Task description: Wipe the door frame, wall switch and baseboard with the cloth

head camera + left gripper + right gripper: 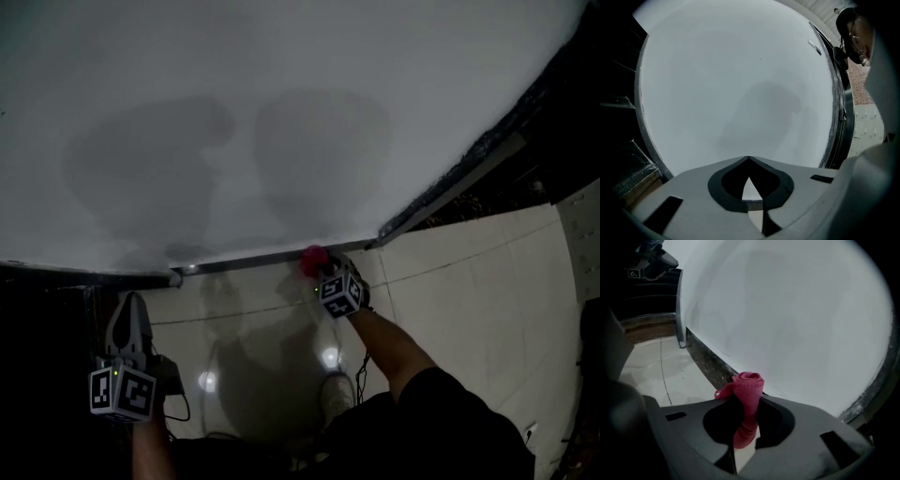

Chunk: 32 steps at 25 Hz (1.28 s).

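1. At the foot of the white wall point(281, 112), the right gripper point(321, 270) is clenching a pink cloth point(747, 389) between its jaws. The bunched end is sticking out past the jaw tips.
2. Just ahead of that gripper, the cloth is resting up against the dark baseboard point(704, 363), which is running along the bottom of the wall.
3. Behind the right gripper, the person's forearm point(389, 342) is reaching over the pale tiled floor point(469, 281).
4. Well to the left of the right gripper and farther back from the wall, the left gripper point(131, 302) is hanging with its jaws closed tip to tip, gripping nothing.
5. Ahead of the left gripper the plain wall is filling the view, and a dark edge strip point(839, 117) is running down its right side.
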Each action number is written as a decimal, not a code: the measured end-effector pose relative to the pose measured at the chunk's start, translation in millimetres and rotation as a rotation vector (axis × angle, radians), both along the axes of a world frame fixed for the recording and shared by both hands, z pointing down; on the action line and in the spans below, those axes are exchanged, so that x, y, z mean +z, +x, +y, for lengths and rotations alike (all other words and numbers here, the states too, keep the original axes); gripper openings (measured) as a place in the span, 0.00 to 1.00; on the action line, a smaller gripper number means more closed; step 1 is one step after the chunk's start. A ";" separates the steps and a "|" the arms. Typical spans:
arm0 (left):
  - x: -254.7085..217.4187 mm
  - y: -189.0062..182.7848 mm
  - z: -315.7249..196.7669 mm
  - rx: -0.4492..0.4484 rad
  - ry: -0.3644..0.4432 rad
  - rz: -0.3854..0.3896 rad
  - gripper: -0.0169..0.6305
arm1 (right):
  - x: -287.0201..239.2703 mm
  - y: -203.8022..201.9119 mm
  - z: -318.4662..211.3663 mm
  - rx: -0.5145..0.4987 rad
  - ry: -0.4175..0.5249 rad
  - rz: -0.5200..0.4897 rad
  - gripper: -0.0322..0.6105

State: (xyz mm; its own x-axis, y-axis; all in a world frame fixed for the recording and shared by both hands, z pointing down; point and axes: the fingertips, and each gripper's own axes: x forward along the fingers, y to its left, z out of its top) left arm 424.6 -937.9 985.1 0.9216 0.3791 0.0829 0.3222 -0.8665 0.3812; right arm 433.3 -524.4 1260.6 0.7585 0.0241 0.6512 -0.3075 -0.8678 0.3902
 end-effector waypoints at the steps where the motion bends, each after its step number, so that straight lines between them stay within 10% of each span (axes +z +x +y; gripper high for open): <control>1: 0.6 0.8 2.1 0.004 -0.005 -0.001 0.02 | -0.3 -1.3 6.5 0.017 0.001 0.001 0.13; 32: 15.2 4.5 20.3 0.036 0.008 -0.061 0.02 | 2.8 -41.5 180.8 0.567 0.005 0.012 0.13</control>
